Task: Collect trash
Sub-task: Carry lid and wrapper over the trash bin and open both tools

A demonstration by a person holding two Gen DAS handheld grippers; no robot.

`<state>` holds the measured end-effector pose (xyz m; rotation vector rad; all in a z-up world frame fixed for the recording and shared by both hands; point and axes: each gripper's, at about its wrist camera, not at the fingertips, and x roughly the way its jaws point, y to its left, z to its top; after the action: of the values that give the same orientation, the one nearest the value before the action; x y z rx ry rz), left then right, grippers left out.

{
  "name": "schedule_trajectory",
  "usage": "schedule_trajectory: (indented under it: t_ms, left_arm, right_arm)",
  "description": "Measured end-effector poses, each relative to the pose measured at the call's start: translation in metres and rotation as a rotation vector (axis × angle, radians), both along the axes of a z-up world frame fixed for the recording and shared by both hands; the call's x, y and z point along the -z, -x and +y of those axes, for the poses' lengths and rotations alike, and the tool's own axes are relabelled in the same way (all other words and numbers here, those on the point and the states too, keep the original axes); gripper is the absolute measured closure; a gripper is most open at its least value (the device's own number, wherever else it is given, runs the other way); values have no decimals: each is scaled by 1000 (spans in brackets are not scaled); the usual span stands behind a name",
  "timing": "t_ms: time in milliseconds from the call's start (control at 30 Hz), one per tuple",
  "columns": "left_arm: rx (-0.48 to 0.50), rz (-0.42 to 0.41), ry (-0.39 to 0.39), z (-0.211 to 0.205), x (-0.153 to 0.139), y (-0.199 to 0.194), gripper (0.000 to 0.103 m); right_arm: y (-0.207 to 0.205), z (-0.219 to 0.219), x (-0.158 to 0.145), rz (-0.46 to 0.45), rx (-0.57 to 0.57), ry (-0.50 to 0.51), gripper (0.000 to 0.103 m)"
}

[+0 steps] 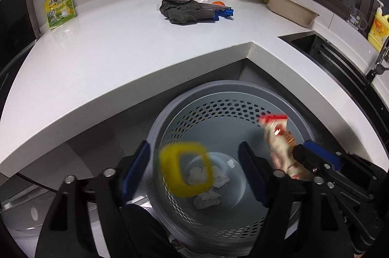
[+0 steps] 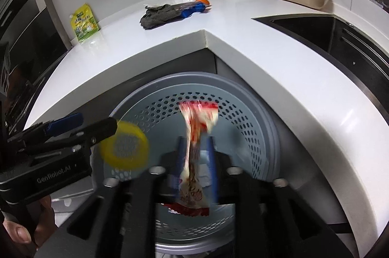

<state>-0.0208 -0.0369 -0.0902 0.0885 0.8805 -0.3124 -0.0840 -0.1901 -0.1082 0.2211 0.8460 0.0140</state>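
Blurred wrapper (image 2: 194,155), blurred yellow ring (image 1: 186,171), bin (image 1: 170,112)

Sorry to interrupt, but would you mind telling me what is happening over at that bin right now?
A person is collecting trash with a gripper in each hand, both held over the grey bin below the counter. The left gripper is open and a blurred yellow ring sits between its fingers, apparently dropping. A red-and-white wrapper hangs, blurred, between the right gripper's fingers; whether they still pinch it is unclear. Crumpled paper already lies at the bottom.
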Motion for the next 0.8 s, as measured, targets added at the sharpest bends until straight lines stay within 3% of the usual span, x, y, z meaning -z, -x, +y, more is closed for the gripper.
schedule_trajectory:
  t_ms: [367, 533, 800]
  left_arm:
    - [-22, -14, 2, 6, -1, -1, 23]
    - [-38, -69, 2, 8, -10, 2, 11]
    - [-94, -182, 13, 19, -37, 0, 6]
  right_arm:
    - [2, -8, 0, -17, 19, -12, 62]
    - [4, -6, -5, -46, 5, -18, 56]
    - [1, -11, -25, -125, -1, -14, 42]
